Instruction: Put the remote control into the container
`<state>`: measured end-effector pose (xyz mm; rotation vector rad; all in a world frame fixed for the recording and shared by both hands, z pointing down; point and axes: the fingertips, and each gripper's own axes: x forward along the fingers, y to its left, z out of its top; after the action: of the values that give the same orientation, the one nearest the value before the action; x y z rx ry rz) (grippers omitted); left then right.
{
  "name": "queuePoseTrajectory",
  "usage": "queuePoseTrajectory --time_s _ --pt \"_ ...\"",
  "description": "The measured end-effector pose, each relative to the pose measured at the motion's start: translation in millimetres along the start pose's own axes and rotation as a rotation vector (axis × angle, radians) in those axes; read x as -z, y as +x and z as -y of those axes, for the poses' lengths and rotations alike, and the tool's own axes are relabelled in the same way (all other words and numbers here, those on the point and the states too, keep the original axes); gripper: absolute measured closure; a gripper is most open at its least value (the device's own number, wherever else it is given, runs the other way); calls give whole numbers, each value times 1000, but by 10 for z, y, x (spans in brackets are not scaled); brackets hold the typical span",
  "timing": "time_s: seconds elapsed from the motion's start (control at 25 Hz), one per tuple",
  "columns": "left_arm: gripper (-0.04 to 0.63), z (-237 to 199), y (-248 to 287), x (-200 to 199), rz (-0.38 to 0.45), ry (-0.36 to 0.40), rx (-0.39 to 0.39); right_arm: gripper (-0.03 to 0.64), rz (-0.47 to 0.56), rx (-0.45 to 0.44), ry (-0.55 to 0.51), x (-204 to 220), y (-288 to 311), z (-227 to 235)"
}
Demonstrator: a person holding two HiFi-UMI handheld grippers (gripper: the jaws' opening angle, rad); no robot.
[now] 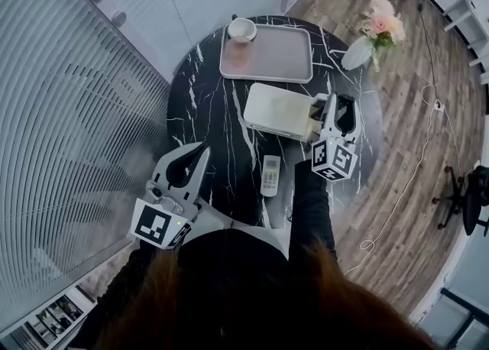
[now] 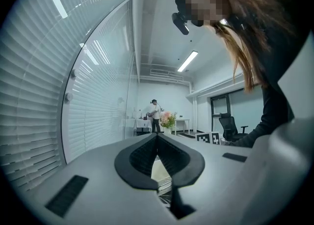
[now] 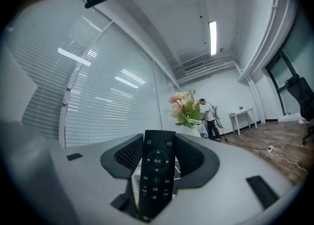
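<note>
Gripping a black remote control (image 3: 156, 175) lengthwise between its jaws, the right claw (image 1: 336, 105) is at the right end of the white container (image 1: 279, 110) on a round black marble surface (image 1: 206, 104). A white remote (image 1: 270, 175) lies near the container, on the person's side. The left claw (image 1: 202, 150) is closed and empty at the surface's left edge.

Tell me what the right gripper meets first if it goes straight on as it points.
Likely the flowers, dead ahead of the right gripper and its black remote control; depth unclear.
</note>
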<state>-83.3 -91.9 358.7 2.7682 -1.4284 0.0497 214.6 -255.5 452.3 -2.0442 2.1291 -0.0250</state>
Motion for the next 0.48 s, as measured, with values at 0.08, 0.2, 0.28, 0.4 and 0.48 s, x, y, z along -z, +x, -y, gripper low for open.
queuePoseTrajectory --time_s 0.08,0.2,0.28,0.4,0.48 --pt "586 0 12 2 1 -2 2 410 -9 -9 -12 0 -10 -36" --pt "586 15 30 2 10 -8 7 408 -21 -41 -56 -8 -62 -133" --pt "586 14 29 5 14 -17 5 408 -35 -69 -101 -3 -115 -213" --pt "586 1 12 17 14 -26 -1 408 -63 -69 -98 69 -160 -221" --pt "586 -1 1 21 14 -27 0 410 -56 -49 -67 62 -154 -164"
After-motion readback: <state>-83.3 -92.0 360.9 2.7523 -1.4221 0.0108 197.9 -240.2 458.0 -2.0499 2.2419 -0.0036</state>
